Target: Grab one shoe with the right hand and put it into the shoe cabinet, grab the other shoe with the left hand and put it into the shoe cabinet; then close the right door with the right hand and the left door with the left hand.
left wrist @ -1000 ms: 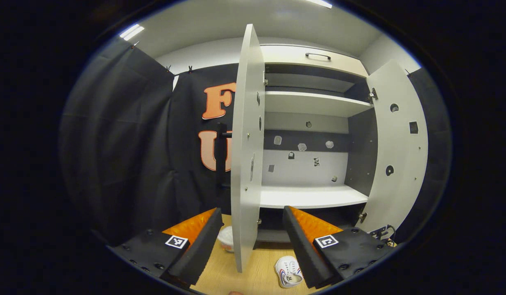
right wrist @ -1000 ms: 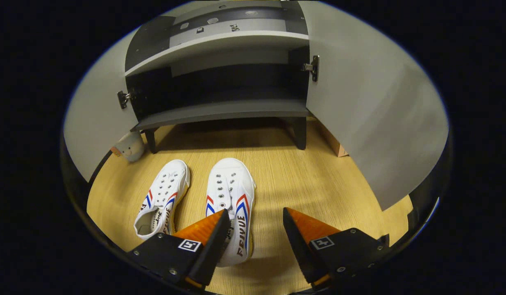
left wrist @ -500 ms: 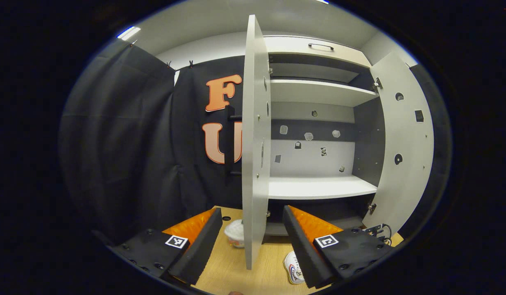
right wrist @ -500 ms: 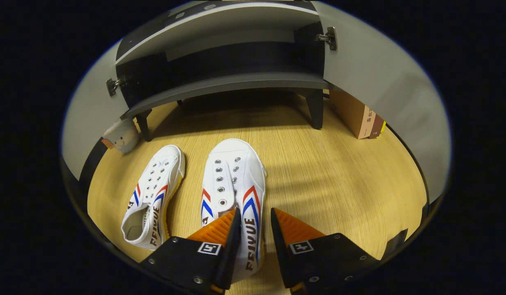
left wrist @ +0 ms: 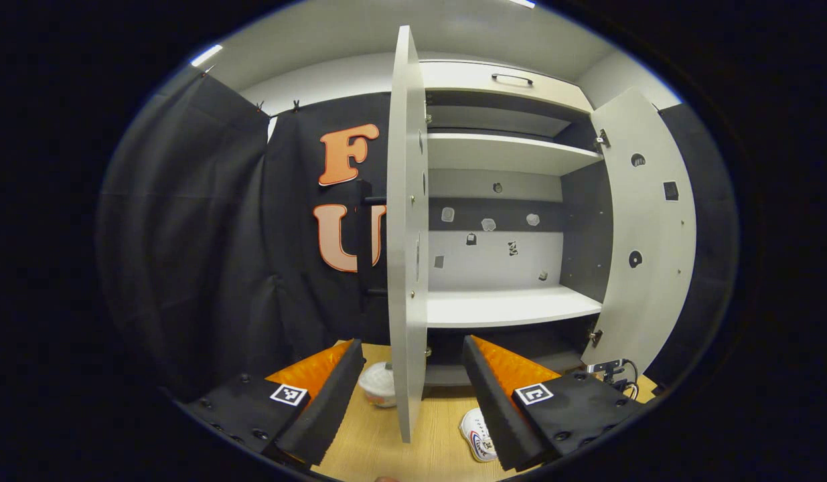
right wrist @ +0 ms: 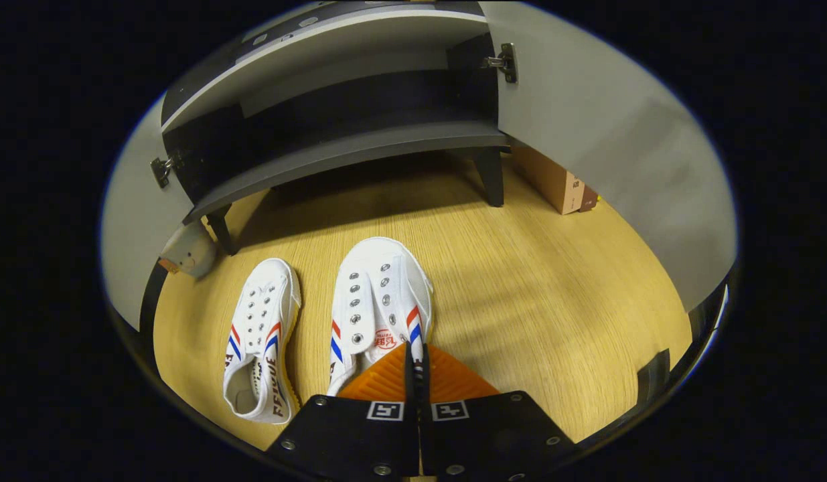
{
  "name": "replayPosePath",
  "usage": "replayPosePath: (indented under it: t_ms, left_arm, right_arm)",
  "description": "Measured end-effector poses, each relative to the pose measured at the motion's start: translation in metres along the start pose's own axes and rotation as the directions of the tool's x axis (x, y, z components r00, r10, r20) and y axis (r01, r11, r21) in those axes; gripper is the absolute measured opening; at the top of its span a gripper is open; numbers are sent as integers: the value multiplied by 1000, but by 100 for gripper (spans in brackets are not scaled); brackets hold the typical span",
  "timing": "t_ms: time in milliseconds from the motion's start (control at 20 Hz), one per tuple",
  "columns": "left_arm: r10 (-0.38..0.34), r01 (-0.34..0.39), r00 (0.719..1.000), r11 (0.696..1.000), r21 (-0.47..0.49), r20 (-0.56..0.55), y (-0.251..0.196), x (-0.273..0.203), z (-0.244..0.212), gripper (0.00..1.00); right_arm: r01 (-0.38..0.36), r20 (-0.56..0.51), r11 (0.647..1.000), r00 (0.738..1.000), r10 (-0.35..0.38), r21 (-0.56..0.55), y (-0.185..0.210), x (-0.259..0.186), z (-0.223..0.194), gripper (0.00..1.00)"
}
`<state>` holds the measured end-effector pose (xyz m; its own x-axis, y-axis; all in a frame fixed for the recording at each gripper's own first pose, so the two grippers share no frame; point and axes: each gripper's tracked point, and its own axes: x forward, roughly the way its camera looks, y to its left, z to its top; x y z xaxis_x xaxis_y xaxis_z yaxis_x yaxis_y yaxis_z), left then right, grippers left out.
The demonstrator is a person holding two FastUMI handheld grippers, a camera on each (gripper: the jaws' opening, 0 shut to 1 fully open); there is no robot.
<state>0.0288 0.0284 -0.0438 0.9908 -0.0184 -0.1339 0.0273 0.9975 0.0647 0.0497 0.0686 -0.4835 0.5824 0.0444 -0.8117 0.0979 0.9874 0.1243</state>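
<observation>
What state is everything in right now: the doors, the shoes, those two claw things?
Left door: open.
Right door: open.
Cabinet shelves: bare, no shoes in yet.
Right-hand shoe: on the floor, side wall pinched by the right gripper.
Left-hand shoe: on the floor, untouched.
Left gripper: open, holding nothing.

You are getting even, fairly bright light from above: in the left gripper view a ceiling strip light [left wrist: 206,55] is glaring at the upper left. In the right gripper view the shoe cabinet [right wrist: 333,150] is throwing a dark shadow across the far part of the wooden floor [right wrist: 554,301], with softer bands of shade falling nearer you. Both pictures are staying sharp in the middle, while the fisheye is bending straight edges strongly toward the rim, where brightness is fading.
</observation>
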Motion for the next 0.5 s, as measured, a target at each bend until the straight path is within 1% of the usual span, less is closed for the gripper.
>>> replayPosePath:
  t_ms: [50,100,200,300,500]
  left_arm:
    - [6,-6,1000,1000,7,13,2,-2,3,94]
    - [12,-12,1000,1000,5,17,2,-2,2,97]
    - [-28,29,999,999,-29,16,-11,-2,-2,96]
    - [-41,41,999,998,-46,7,-12,-6,-8,96]
    - [-45,45,999,999,-31,18,-11,-12,-10,97]
  right_arm:
    - [-7,13,1000,1000,7,16,5,-9,5,1]
    - [-12,21,1000,1000,11,19,10,-17,10,0]
    - [-2,58,1000,998,2,-14,12,-42,33,0]
    - [-1,103,999,995,6,-45,18,-72,60,0]
    - [-78,152,997,985,77,2,38,-128,114,0]
